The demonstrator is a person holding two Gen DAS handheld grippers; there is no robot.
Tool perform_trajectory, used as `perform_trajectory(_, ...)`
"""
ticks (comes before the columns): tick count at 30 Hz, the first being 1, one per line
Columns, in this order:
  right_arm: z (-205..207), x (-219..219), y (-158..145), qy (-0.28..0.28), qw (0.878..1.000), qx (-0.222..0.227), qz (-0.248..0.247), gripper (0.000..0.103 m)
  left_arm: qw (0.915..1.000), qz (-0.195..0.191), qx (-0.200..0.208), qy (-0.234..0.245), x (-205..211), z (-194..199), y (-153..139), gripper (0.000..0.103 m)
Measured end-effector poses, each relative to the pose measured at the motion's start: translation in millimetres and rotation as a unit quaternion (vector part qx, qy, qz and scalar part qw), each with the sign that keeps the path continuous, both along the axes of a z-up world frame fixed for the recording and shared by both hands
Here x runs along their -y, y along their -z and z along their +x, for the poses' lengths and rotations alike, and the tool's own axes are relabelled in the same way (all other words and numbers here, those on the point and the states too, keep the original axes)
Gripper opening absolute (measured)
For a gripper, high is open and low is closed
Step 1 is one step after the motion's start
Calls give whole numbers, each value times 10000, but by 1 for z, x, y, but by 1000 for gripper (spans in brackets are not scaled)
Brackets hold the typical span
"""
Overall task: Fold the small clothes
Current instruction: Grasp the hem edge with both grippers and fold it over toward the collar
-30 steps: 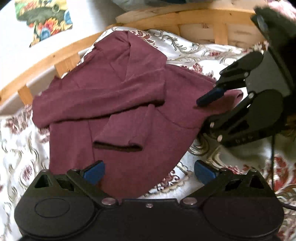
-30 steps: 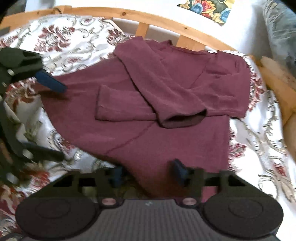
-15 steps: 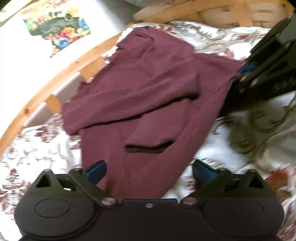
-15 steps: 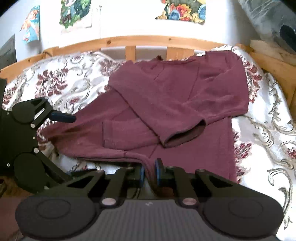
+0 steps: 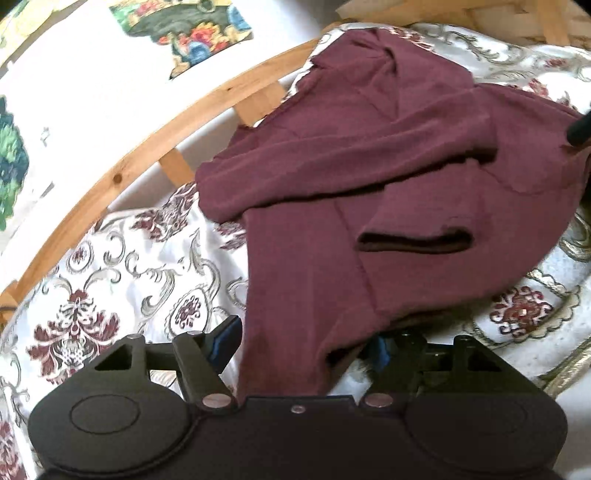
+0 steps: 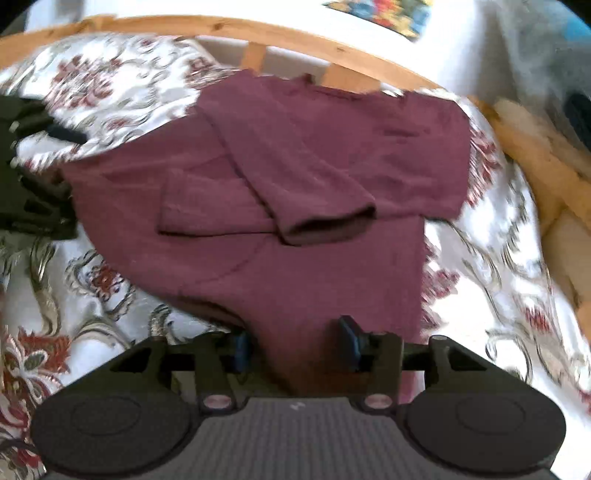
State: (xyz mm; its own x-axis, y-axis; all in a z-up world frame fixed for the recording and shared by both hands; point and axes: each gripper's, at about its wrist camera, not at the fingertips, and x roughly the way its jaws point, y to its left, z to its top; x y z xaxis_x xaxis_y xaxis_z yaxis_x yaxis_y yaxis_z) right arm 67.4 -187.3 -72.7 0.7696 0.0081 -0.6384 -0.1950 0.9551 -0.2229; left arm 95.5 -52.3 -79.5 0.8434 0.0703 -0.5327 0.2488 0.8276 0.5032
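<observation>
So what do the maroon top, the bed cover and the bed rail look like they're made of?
Maroon top: soft matte knit, probably cotton jersey; it drapes limply and shows stitched seams.
Bed cover: woven cloth with a slight sheen and a floral scroll pattern, maybe satin-like.
Bed rail: pale wood, visible knots and grain; whether varnished is unclear.

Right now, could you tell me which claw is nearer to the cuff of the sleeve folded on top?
Right. The right claw straddles the hem of the shirt just below that cuff; the left claw sits at the shirt's left corner, farther off.
</observation>
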Motion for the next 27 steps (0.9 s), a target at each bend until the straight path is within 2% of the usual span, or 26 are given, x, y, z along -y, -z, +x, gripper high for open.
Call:
perform_trajectory(1, 0, 4, 0, 77, 10000, -2, 52, 54, 10000, -62, -16, -3, -3, 0, 0, 55)
perform_trajectory(2, -1, 5, 0, 152, 9999, -2, 39, 54, 9999, -95, -42, 9, -5, 1, -1, 50)
perform_trajectory(3, -1, 7, 0, 180, 9998, 0, 13, 54, 9999, -131, -76, 25, -7, 0, -1, 36)
perform_trajectory(4, -2, 7, 0, 178, 9998, 9, 2, 53, 9997, -215, -121, 52, -9, 0, -2, 14)
perform_trajectory(5, -2, 7, 0, 171, 9998, 27, -13, 52, 9995, -283, -141, 33, -11, 0, -3, 9)
perform_trajectory(9, -8, -1, -2, 217, 9986, 187, -451, 21, 9963, -853, -47, -121, -21, -7, -13, 6)
perform_trajectory(11, -15, -6, -4, 256, 9963, 327, -756, 16, 9947, -1021, 79, -138, -24, -13, -20, 6)
perform_trajectory(13, -25, -7, -10, 247, 9953, 458, -819, 8, 9937, -1091, 244, -10, -25, -22, -29, 5)
perform_trajectory(20, -67, -25, -60, 114, 9896, 820, -1173, 7, 9872, -1508, 461, 227, -47, -55, -76, 5)
perform_trajectory(23, -93, -39, -87, -10, 9883, 874, -1248, 7, 9817, -1830, 300, 424, -68, -74, -97, 5)
perform_trajectory(25, -118, -50, -104, -65, 9895, 862, -1156, 7, 9748, -2135, 149, 631, -87, -91, -113, 5)
perform_trajectory(27, -143, -56, -117, -151, 9915, 827, -988, 7, 9711, -2251, 33, 789, -103, -109, -127, 5)
